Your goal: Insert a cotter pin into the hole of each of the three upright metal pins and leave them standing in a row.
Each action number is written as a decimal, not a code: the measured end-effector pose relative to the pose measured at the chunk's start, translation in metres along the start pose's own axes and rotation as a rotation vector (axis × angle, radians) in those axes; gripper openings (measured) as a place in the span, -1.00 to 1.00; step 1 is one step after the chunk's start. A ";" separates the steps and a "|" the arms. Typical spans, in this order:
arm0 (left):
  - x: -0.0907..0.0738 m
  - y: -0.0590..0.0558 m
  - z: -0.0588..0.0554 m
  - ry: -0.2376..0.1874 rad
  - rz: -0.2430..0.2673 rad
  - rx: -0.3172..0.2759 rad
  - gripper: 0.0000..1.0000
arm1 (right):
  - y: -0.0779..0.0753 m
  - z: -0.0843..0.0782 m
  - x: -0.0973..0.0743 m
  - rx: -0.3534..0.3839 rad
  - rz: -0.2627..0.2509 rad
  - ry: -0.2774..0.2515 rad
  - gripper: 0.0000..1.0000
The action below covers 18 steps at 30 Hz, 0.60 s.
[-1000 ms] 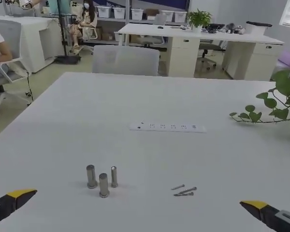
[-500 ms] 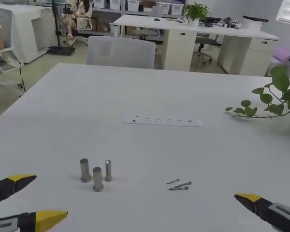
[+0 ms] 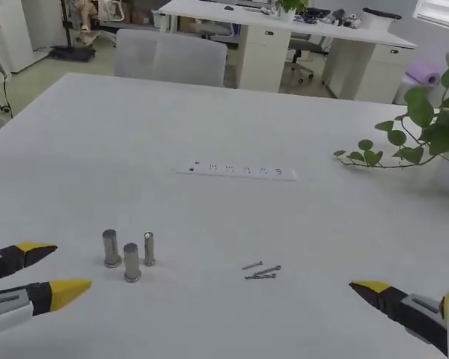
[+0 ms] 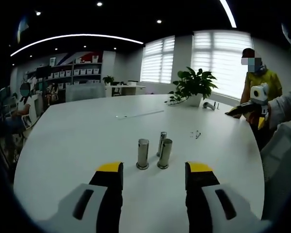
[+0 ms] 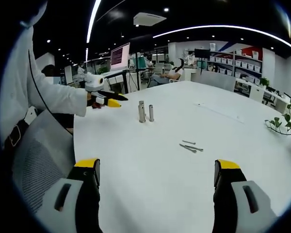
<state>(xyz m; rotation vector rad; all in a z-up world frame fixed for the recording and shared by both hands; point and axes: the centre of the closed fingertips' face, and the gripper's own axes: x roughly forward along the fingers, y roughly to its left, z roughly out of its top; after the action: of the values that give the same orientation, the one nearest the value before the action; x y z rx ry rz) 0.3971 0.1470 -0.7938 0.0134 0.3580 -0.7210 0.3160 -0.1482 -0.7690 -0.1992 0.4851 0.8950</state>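
White table (image 3: 209, 120), power strip (image 3: 236, 171), seemingly potted plant (image 3: 419, 112); left gripper (image 3: 72, 265), right gripper (image 5: 157, 164) jaws wide, empty.

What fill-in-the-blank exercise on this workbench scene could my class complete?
The metal pins standing upright on the table number ____. In the head view, the cotter pins lie to the ____ of them. The left gripper and right gripper both have their jaws ____.
Missing words: three; right; open.
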 end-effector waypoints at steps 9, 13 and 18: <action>0.027 0.016 0.001 0.021 -0.013 0.052 -0.14 | -0.001 -0.001 0.003 -0.003 0.002 0.013 1.00; 0.040 0.019 -0.001 0.037 -0.037 0.080 -0.21 | -0.002 0.001 0.004 -0.001 0.001 0.014 1.00; 0.053 0.024 -0.002 0.046 -0.055 0.095 -0.27 | -0.005 0.002 0.004 0.002 -0.006 0.019 1.00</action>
<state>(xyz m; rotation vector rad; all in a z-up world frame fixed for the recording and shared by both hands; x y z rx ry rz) 0.4484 0.1309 -0.8158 0.1102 0.3693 -0.7928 0.3223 -0.1479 -0.7694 -0.2070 0.5026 0.8876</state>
